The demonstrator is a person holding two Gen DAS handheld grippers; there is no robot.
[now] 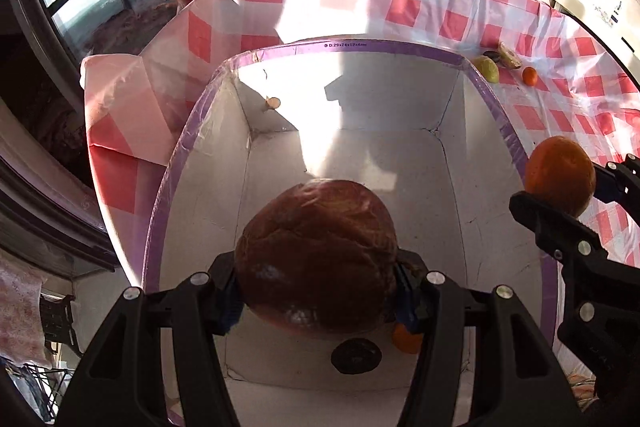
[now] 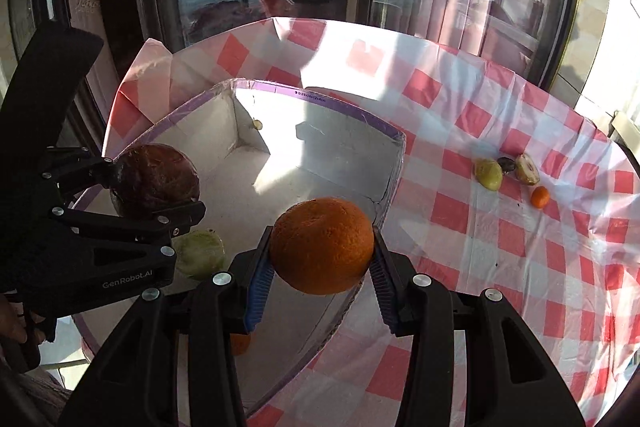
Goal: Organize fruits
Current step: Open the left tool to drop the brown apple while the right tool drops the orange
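Observation:
My left gripper (image 1: 316,291) is shut on a large dark red-brown fruit (image 1: 316,255) and holds it above the open white box (image 1: 452,187) with a purple rim. It also shows in the right wrist view (image 2: 154,183). My right gripper (image 2: 320,259) is shut on a big orange (image 2: 322,245) over the box's right wall; the orange also shows in the left wrist view (image 1: 560,175). Inside the box lie a small orange (image 1: 406,341), a dark round fruit (image 1: 355,355) and a pale green fruit (image 2: 200,253).
The box stands on a red-and-white checked tablecloth (image 2: 500,267). On the cloth at the far right lie a green fruit (image 2: 488,174), a dark fruit (image 2: 506,165), a cut fruit (image 2: 527,169) and a small orange (image 2: 540,197). Windows stand behind the table.

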